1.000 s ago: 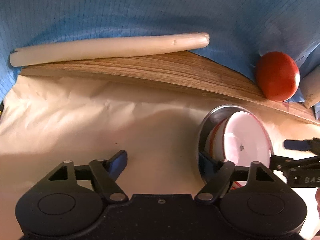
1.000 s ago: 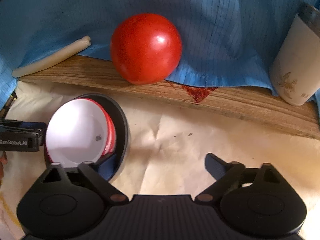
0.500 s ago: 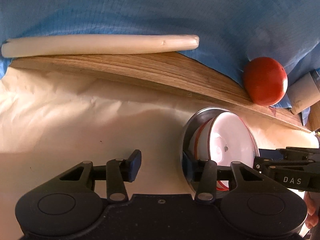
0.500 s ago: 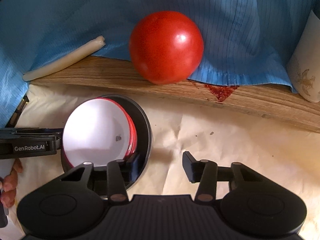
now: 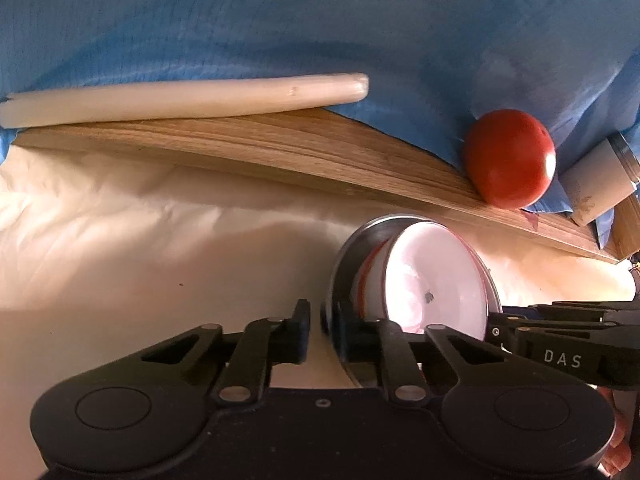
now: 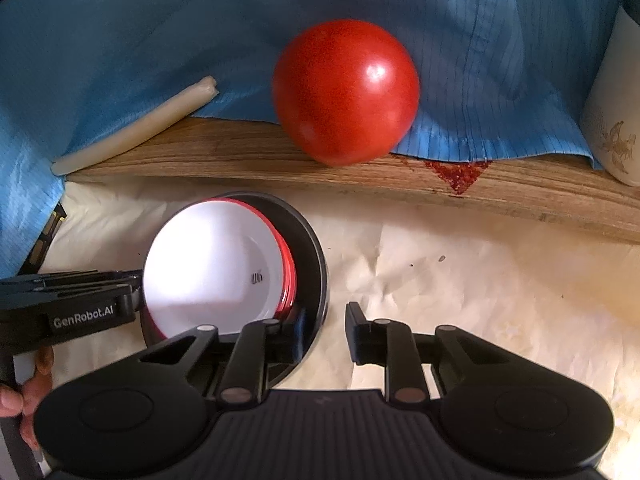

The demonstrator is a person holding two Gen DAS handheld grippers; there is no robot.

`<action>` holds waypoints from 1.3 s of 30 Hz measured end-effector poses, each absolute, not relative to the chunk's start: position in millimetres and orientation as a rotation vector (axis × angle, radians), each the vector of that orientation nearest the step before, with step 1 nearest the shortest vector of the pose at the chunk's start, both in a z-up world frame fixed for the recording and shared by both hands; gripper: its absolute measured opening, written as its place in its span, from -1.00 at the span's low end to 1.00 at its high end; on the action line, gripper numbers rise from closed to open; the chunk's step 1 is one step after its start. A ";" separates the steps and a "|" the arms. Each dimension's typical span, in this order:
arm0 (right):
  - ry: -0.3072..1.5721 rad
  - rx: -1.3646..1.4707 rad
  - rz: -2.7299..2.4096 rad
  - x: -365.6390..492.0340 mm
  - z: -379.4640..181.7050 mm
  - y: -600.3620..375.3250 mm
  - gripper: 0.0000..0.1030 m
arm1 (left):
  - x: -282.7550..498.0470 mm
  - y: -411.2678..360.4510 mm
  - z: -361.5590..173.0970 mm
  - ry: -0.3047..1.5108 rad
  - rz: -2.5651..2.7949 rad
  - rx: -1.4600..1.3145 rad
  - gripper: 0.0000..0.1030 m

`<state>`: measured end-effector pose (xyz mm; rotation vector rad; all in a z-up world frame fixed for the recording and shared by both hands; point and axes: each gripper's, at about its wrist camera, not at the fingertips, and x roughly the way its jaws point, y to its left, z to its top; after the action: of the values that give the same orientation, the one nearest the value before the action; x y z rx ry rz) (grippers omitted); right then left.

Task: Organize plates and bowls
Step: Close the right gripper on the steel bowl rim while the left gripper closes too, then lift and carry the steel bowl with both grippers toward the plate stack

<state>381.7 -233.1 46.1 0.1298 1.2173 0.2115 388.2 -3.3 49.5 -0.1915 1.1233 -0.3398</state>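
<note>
On the paper (image 6: 480,280) | left tongs (image 5: 322,330) clamp steel bowl (image 5: 352,248) rim | right tongs (image 6: 326,330) likewise, opposite side

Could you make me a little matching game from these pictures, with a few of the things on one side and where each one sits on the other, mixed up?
Things:
1. red ball
2. white bowl
3. metal bowl
4. pale rod

Places:
A. nested inside the metal bowl
B. lying along the wooden board's far edge, against the blue cloth
C. on the crumpled paper, its rim between both grippers' fingers
D. on the wooden board, against the blue cloth, beyond the bowls

Pairs: 1-D, 2-A, 3-C, 4-B
</note>
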 end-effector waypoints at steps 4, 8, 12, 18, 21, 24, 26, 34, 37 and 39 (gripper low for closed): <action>1.225 0.153 0.213 383.0 45.7 -237.6 -0.51 | 387.2 -5.1 53.6 1.117 -0.333 -0.192 -0.77; 1.204 0.113 0.211 378.9 46.7 -231.4 -0.61 | 388.6 -10.4 49.3 1.121 -0.322 -0.206 -0.79; 1.206 0.113 0.219 377.7 47.1 -226.6 -0.71 | 388.3 -9.9 50.5 1.120 -0.317 -0.209 -0.84; 1.261 0.272 0.222 386.3 41.4 -243.9 -0.71 | 390.4 -5.9 47.8 1.131 -0.309 -0.242 -0.84; 1.267 0.268 0.223 385.6 42.9 -245.0 -0.73 | 390.5 -6.6 46.8 1.134 -0.302 -0.249 -0.85; 1.268 0.252 0.206 381.9 44.8 -241.5 -0.73 | 390.4 -7.5 47.6 1.142 -0.293 -0.252 -0.86; 1.277 0.273 0.203 380.5 45.1 -244.1 -0.75 | 390.7 -6.1 48.1 1.153 -0.292 -0.265 -0.86; 1.283 0.291 0.190 370.7 43.2 -250.1 -0.75 | 388.0 -5.6 47.5 1.175 -0.291 -0.290 -0.87; 1.282 0.297 0.186 369.1 43.3 -251.3 -0.75 | 387.0 -6.7 48.3 1.177 -0.290 -0.292 -0.87; 1.279 0.298 0.186 368.7 44.0 -250.7 -0.75 | 386.7 -6.8 49.7 1.174 -0.291 -0.293 -0.87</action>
<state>368.7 -250.7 44.0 0.2983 1.2790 0.1860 386.7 -6.8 49.7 -0.2926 1.1736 -0.2914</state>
